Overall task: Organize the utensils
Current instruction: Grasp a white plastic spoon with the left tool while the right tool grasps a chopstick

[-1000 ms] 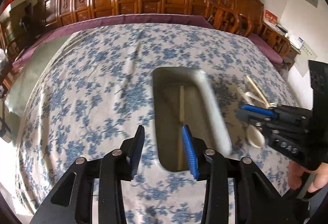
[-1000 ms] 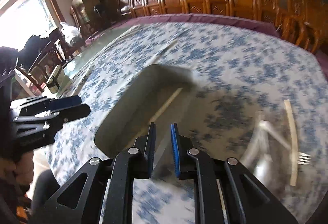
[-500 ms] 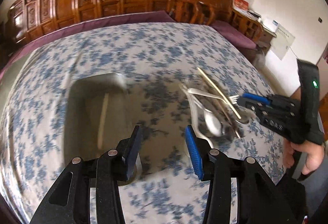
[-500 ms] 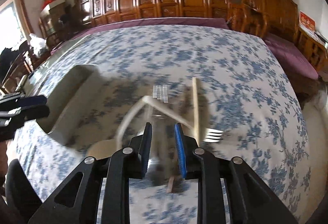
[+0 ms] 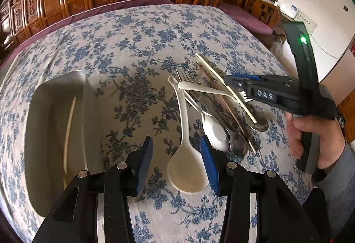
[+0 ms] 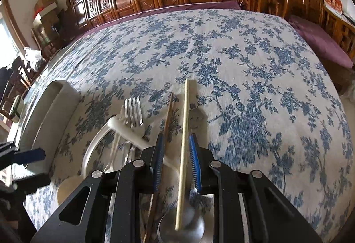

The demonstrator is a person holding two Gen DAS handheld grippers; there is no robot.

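Right wrist view: pale chopstick [image 6: 183, 145] is seen between parted fingers of right gripper [image 6: 176, 163], atop utensil pile [image 5: 213, 109] beside tray [image 5: 55, 92] | judged light, stiff, slippery; mid-shaft grasp advised | left gripper [image 5: 177, 154] open, empty.

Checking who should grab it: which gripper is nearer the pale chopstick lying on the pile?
Right. The right gripper is open and straddles the pale chopstick from above. The left gripper hangs open over the big cream spoon, on the pile's tray side.
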